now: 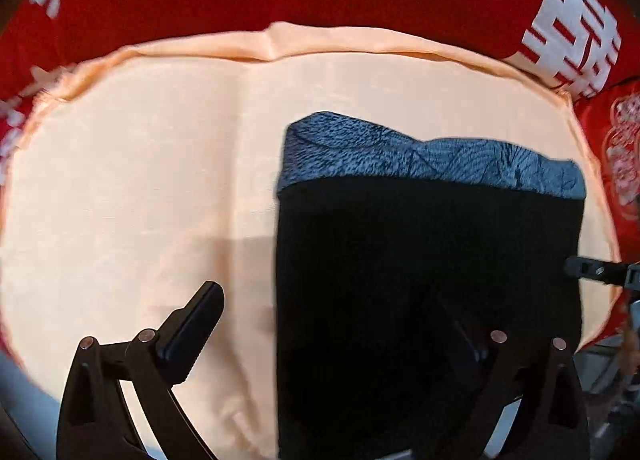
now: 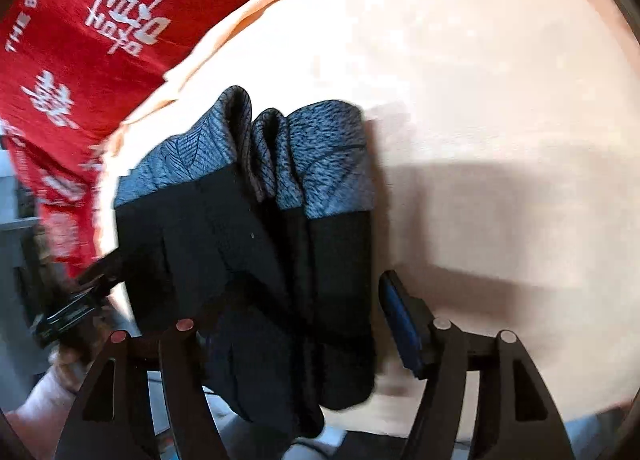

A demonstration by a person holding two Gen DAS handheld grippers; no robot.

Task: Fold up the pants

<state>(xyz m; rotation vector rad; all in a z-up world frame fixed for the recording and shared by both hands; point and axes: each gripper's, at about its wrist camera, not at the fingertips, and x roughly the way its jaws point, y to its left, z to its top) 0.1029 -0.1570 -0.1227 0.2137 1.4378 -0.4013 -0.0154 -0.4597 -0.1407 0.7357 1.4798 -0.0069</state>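
The pants (image 1: 428, 260) are black with a grey-blue patterned band at the far end, and they lie folded on a peach cloth (image 1: 132, 188). My left gripper (image 1: 336, 328) is open wide and straddles their left edge, one finger over the peach cloth and the other dark against the black fabric. In the right wrist view the pants (image 2: 224, 236) show several stacked layers. My right gripper (image 2: 304, 320) is open around their near part. Its blue-padded finger (image 2: 400, 320) stands clear of the fabric's right edge, while the other finger is lost against the black cloth.
A red cloth (image 1: 168, 0) with white characters lies under the peach cloth and around its far and side edges. The right gripper's tip (image 1: 592, 270) pokes in at the pants' right edge. A hand (image 2: 60, 372) and the left gripper (image 2: 76, 300) show at the left.
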